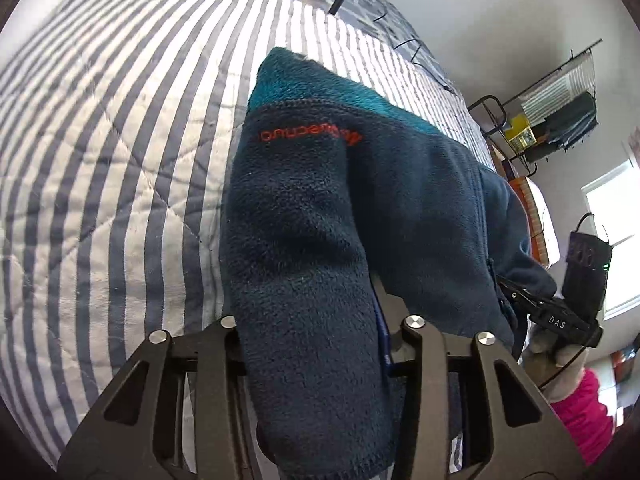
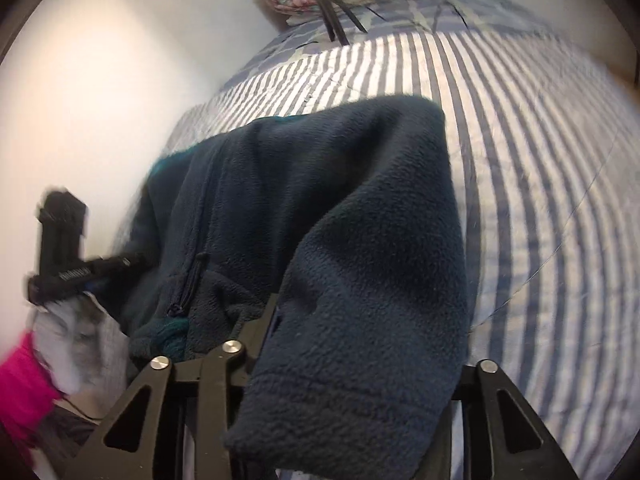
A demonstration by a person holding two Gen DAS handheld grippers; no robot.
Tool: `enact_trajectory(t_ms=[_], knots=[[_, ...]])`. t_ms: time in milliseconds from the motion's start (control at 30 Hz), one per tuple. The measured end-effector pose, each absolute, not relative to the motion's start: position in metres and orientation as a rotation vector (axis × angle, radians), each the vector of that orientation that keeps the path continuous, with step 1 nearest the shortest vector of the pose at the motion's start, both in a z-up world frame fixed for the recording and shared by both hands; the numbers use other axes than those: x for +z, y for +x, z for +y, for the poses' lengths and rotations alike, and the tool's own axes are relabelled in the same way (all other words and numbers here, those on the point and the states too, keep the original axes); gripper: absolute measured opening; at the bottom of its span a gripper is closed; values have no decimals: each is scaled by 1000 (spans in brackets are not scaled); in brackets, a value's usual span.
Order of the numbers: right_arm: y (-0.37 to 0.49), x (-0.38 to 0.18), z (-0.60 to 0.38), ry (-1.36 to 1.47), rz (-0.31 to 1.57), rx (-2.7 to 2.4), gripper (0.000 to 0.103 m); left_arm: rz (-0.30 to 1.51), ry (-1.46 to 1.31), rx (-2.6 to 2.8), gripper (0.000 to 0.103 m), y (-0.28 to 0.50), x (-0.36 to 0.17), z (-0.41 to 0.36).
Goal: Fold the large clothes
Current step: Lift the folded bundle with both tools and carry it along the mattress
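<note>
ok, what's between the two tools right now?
The navy fleece jacket spans between them. The left tool pinches one end, the right tool the other; left wrist view shows the right tool at the jacket's far edge.

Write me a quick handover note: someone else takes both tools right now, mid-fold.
Left tool: shut on the navy fleece jacket, fabric draped over it.
Right tool: shut on the same jacket's other side, cuff hanging over the fingers.
Jacket is lifted at the near end; its far end rests on the striped quilt.
Done: both grips taken.
Left: carry the held edge over, lay flat, release, finish folding.
</note>
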State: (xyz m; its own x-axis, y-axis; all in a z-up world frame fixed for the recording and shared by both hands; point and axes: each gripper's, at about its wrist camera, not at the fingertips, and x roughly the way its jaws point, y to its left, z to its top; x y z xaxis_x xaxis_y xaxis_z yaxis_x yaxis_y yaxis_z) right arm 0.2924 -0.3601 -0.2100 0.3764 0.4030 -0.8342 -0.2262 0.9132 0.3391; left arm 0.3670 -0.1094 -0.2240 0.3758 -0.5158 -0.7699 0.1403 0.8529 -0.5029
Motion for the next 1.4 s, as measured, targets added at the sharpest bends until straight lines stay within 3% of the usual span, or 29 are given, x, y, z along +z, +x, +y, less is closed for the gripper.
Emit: enact_trajectory(t_ms=[367,700,1400], knots=[[267,-164,-341,-102,1062,291,32,1049,-310,-489,35,352,-188,-129],[265,-135,-367,-188,1014,240,30,1038,-287,-566,35,366,-179,-181],[360,-98,-529,-228,889,25,29,906,-187,-761,34,521,-138,-386]])
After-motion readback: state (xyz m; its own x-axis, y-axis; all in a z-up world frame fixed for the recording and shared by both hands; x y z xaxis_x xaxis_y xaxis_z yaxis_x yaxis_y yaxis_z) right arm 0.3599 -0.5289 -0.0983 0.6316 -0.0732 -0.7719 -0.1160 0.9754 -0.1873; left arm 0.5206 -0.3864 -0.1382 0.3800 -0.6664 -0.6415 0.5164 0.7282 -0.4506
